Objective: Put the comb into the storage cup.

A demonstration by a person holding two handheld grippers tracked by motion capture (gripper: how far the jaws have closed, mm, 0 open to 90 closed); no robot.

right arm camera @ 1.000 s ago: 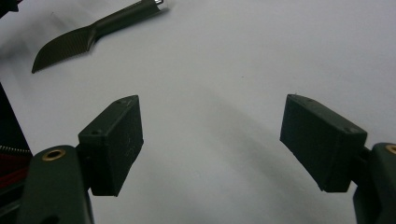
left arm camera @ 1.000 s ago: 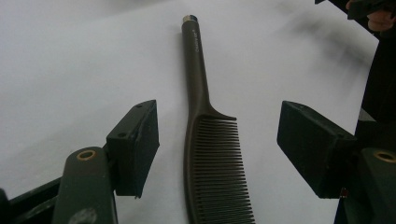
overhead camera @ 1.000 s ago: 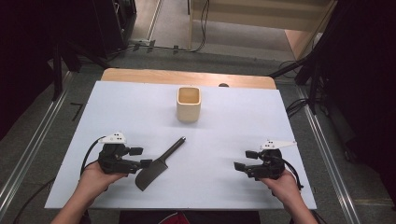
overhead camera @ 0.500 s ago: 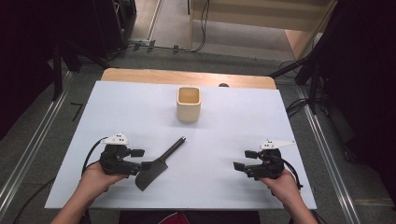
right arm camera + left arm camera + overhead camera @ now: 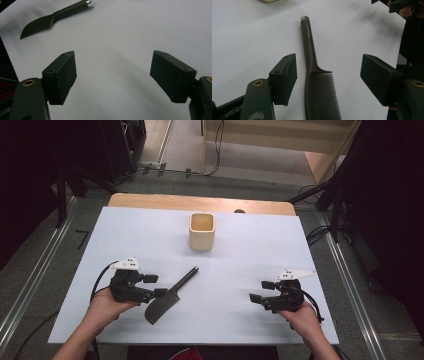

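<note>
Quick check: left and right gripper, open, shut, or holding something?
Left gripper: open, jaws either side of the dark comb, not pressing it.
Right gripper: open, nothing between the jaws.

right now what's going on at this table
A person holds a hand-held gripper in each hand over a white table. The left hand-held gripper has its jaws wide open on either side of a dark comb that lies flat on the table; the pads are not touching it, so the comb is not yet grasped. The right hand-held gripper is open too, with nothing but bare table between its jaws. A small beige cup stands farther back, apart from both.
</note>
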